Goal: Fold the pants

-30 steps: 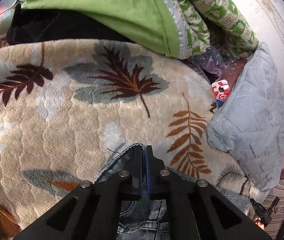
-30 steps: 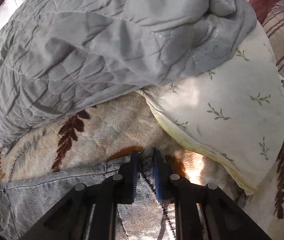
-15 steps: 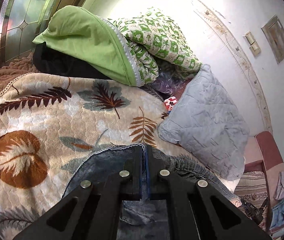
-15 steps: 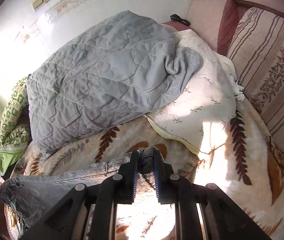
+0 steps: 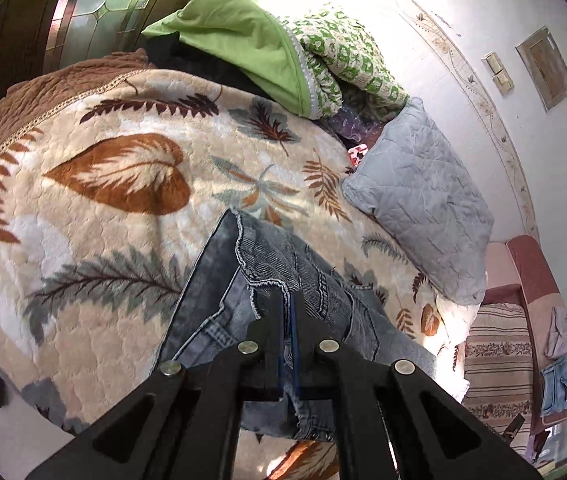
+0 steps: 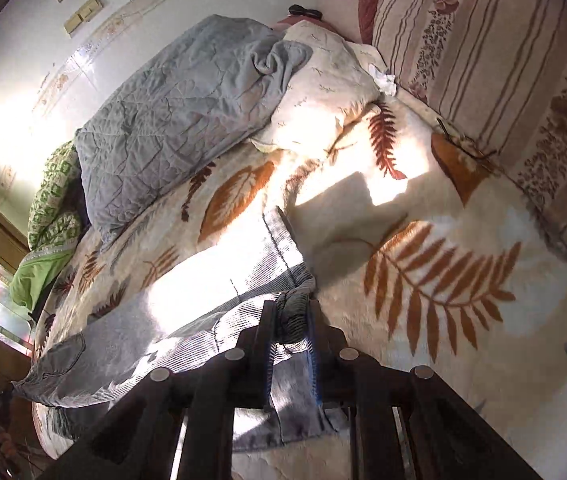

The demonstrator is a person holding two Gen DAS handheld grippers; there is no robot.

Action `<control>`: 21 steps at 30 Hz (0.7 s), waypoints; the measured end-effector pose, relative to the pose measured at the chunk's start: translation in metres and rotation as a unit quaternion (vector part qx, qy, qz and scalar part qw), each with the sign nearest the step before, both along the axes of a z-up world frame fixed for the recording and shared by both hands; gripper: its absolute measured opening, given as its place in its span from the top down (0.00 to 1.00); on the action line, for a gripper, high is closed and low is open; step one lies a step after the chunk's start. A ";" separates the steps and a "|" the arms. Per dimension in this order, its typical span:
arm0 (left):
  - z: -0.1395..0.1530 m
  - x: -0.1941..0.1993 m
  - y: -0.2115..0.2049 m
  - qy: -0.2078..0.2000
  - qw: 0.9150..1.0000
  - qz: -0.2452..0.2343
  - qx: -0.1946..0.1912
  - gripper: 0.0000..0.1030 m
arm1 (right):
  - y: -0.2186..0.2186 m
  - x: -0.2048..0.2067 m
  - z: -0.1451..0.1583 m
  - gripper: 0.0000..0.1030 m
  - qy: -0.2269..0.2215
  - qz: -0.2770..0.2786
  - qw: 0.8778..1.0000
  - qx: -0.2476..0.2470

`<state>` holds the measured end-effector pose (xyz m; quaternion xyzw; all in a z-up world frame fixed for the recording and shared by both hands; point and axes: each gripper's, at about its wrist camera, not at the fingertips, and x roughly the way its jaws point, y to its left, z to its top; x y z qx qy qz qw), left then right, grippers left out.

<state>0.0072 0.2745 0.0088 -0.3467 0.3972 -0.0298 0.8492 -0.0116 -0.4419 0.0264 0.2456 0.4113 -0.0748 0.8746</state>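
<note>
Both grippers have swung back across the bed [image 5: 95,208], dragging the pants [image 5: 283,276] over themselves; left gripper [image 5: 286,300] jaws pinch a frayed denim edge, right gripper [image 6: 290,312] jaws pinch bunched fabric: a fold underway

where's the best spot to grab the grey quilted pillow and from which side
Grip the grey quilted pillow at its near seamed corner, which juts out free over the leaf-print fleece blanket. Come in low from the blanket side, since bedding crowds its far end.
</note>
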 end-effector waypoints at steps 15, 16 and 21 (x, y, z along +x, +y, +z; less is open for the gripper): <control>0.025 -0.024 -0.010 0.006 0.997 0.034 0.071 0.54 | -0.010 -0.055 -0.028 0.40 0.056 -0.029 0.997 0.033; 0.030 -0.023 -0.019 -0.005 0.997 0.025 0.075 0.52 | -0.010 -0.056 -0.023 0.40 0.045 -0.028 0.997 0.046; 0.026 -0.003 -0.072 -0.014 0.996 -0.037 0.081 0.50 | 0.013 -0.034 -0.020 0.40 0.017 0.019 0.988 0.153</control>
